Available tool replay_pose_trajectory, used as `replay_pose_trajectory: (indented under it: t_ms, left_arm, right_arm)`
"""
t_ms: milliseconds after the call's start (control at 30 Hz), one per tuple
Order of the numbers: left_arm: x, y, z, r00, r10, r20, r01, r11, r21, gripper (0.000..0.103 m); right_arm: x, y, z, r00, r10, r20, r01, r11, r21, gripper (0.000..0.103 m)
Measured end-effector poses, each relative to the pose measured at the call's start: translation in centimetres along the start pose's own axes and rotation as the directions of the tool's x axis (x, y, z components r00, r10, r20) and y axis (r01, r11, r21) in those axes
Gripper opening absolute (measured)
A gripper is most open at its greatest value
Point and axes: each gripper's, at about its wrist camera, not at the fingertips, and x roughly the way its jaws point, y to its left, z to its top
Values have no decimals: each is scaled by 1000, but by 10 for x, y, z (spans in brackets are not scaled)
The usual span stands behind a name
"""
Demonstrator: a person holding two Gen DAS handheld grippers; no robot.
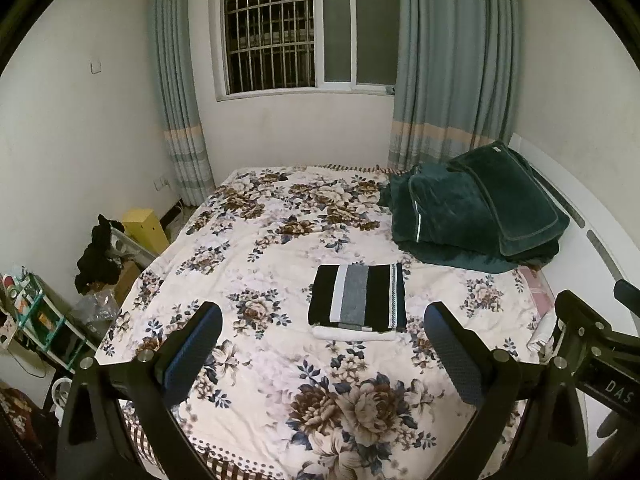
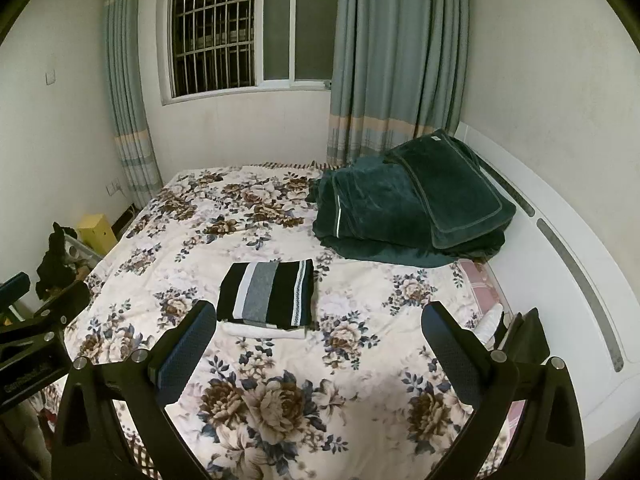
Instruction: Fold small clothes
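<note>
Claws first: my left gripper (image 1: pixel 323 334) has its fingers spread wide apart with nothing between them, held above the near part of the bed. My right gripper (image 2: pixel 319 332) is the same, fingers wide and empty; its body also shows at the right edge of the left wrist view, just beside the left one.

Floral quilt (image 1: pixel 256 248) covers the bed below both claws, lying fairly flat with light creases.

Folded striped garment (image 1: pixel 358 296), black with white and grey bands, sits mid-bed as a neat rectangle. It rests on top of a folded white piece (image 1: pixel 352 334), whose near edge sticks out beneath it. Both lie beyond my fingertips, not touched by either claw.

Dark green blanket (image 1: pixel 476 212) is heaped past the stack, toward the far right of the bed, against the white headboard (image 2: pixel 560 248).

Far wall: barred window (image 1: pixel 280 32) between grey-blue curtains (image 1: pixel 452 60). Clutter on the floor at far left; details too small to tell.
</note>
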Motion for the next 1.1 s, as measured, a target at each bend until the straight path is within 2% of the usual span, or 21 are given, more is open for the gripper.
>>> replay_pose_trajectory:
  t_ms: [1100]
  left_arm:
    - [-14,3,0,1000,14,15,-14,1000,-9,103]
  right_arm:
    - [-8,6,-7,1000,6,1,-6,1000,7,103]
